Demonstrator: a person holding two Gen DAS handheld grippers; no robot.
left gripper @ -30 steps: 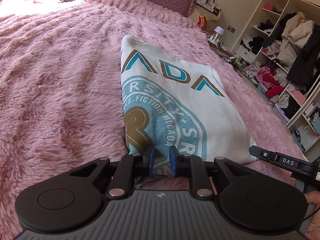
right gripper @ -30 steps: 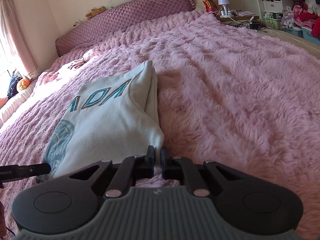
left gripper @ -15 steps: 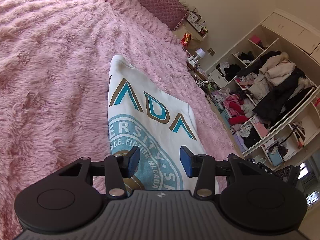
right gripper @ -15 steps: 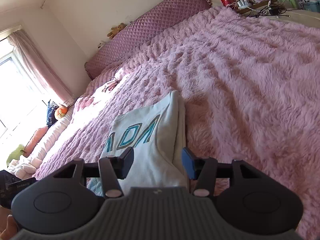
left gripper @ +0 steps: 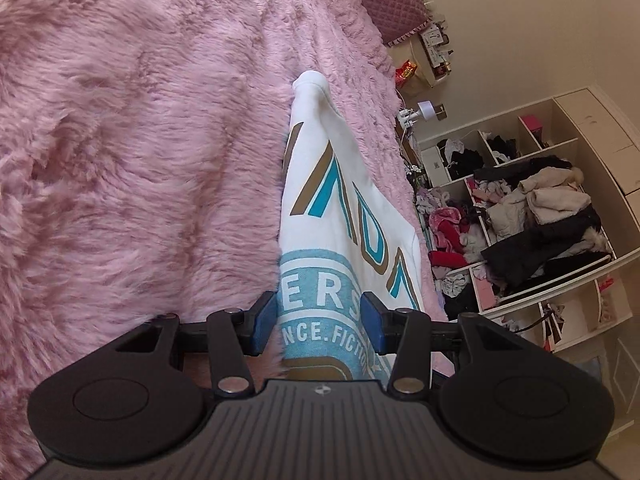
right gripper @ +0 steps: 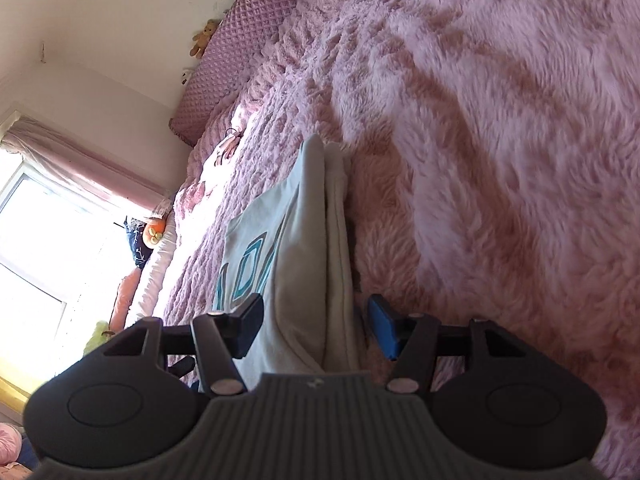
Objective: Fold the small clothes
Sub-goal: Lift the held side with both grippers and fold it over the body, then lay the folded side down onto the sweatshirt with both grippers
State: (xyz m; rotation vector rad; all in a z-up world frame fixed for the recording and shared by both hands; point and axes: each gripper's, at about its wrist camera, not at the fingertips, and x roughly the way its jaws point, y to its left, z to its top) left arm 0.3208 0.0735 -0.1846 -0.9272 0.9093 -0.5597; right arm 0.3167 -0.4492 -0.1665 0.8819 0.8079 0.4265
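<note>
A white sweatshirt (left gripper: 320, 184) with teal and gold lettering lies folded on the pink fluffy bedspread (left gripper: 140, 140). My left gripper (left gripper: 318, 322) is open over its near left edge, holding nothing. In the right wrist view the sweatshirt (right gripper: 304, 248) shows its stacked folded right edge. My right gripper (right gripper: 316, 326) is open with that edge between its fingers, not clamped. Both views are rolled to the side.
A quilted purple headboard (right gripper: 240, 48) runs along the far end of the bed. Open shelves (left gripper: 532, 220) stuffed with clothes stand to the right of the bed, with a nightstand and lamp (left gripper: 428, 108). A bright window (right gripper: 44, 248) is at the left.
Both grippers were shut on the sweatshirt's near edge a second ago; they have opened, let it go and rolled sideways over it. The sweatshirt lies still.
</note>
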